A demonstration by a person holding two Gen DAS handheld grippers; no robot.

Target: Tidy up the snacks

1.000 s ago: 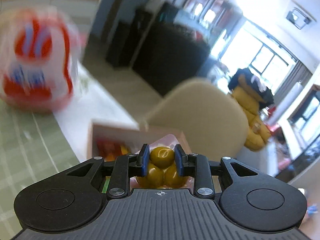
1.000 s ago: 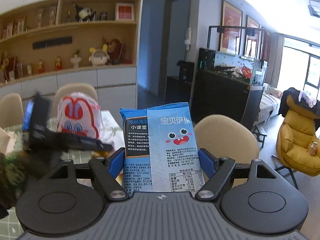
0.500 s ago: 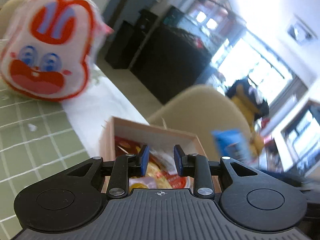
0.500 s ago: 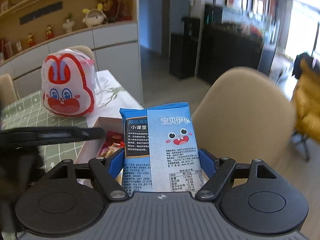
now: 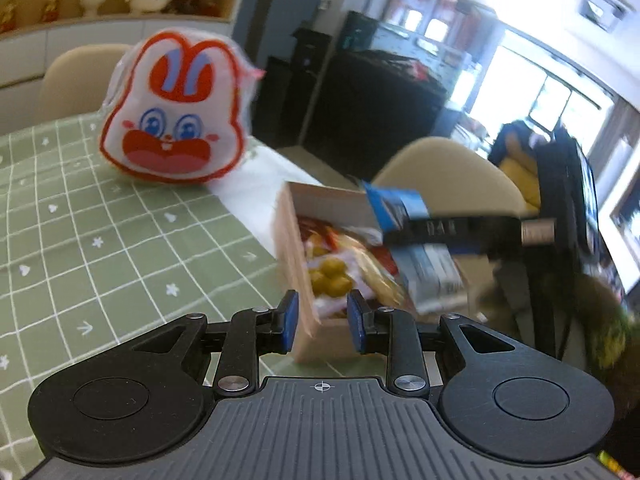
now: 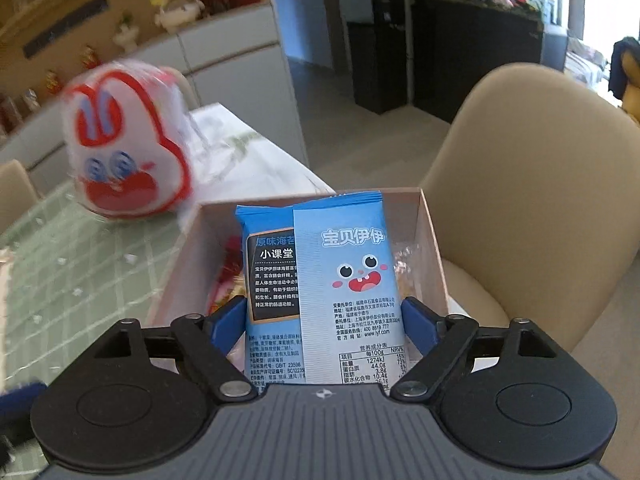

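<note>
1. A shallow, open-topped, pale cardboard box (image 6: 432, 240) is seen near the edge of a table covered with a green checked cloth (image 5: 100, 240); part of a bare white tabletop shows beside the cloth.
2. The right gripper (image 6: 324, 324) is held over the box, pointing down into it. A flat blue snack packet printed with a cartoon face (image 6: 344, 280) stands upright between its blue-padded fingers (image 6: 418, 320).
3. The right jaws have just been opening. A narrow gap shows between the left pad and the packet's edge, and the right pad lies at the other edge; whether the packet is still pressed cannot be told for certain, but the jaws look released.
4. In the left wrist view, the same blue packet (image 5: 404, 216) is seen at the right gripper's black fingers, over the far right part of the box (image 5: 296, 256).
5. The left gripper (image 5: 322, 320) is held just at the near corner of the box, its blue pads parted and empty.
6. A clear packet of yellow-green round snacks (image 5: 330, 276) lies inside the box among red and orange wrappers (image 5: 352, 244).
7. A rabbit-faced white and red pouch (image 5: 176, 112) stands upright on the cloth, apart from the box.
8. A beige rounded chair (image 6: 540, 200) stands just beyond the table edge.
</note>
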